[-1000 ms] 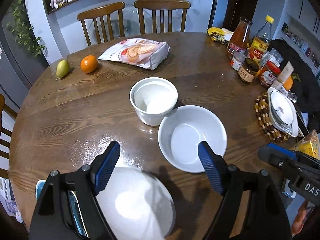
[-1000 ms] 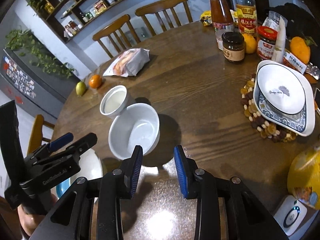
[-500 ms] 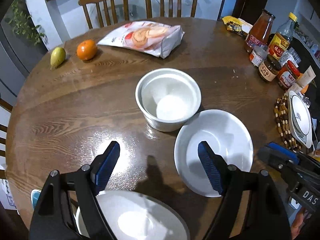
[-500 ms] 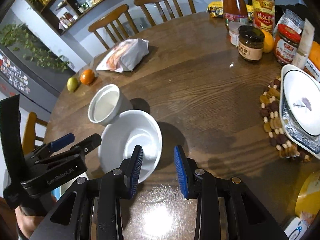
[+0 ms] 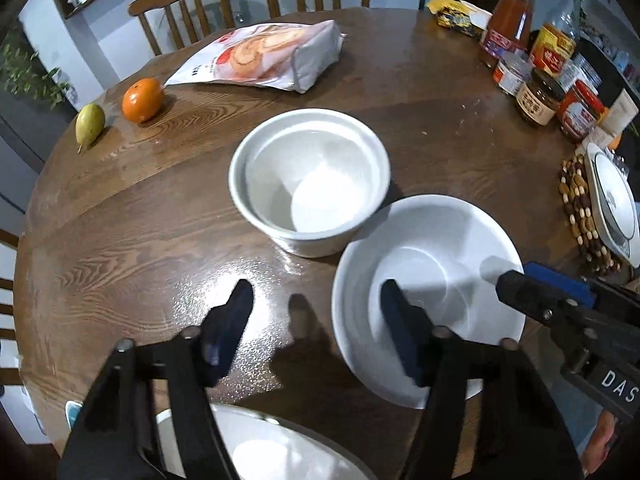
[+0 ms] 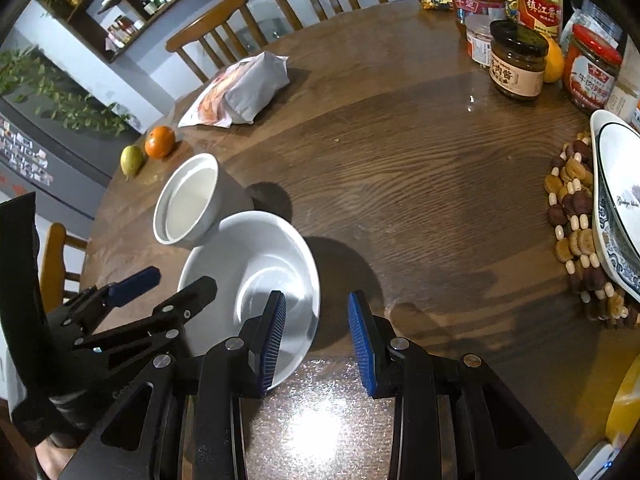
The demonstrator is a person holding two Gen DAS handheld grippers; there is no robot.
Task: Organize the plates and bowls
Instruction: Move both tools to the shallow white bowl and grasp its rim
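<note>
A shallow white bowl [image 5: 428, 280] [image 6: 256, 264] sits on the round wooden table [image 5: 160, 216], touching a deeper white bowl [image 5: 310, 180] [image 6: 188, 200] behind it. My left gripper [image 5: 316, 320] [image 6: 168, 284] straddles the shallow bowl's near-left rim, one finger over its inside and one over the table. Its jaws are closing, and the pads are clear of the rim. My right gripper [image 6: 316, 320] [image 5: 536, 280] straddles the opposite rim in the same way, open with a steady gap. Another white plate [image 5: 260, 448] lies under the left gripper at the table's near edge.
A snack bag [image 5: 268, 56], an orange [image 5: 142, 98] and a pear [image 5: 90, 122] lie at the far left. Jars and bottles [image 6: 520, 60] crowd the far right. A patterned dish [image 6: 616, 200] rests on a beaded trivet [image 6: 572, 216]. Chairs [image 5: 180, 12] stand behind the table.
Both grippers have come forward and down onto the shallow bowl's rim from opposite sides. The left jaws have narrowed. The near plate has slipped toward the bottom of the left view.
</note>
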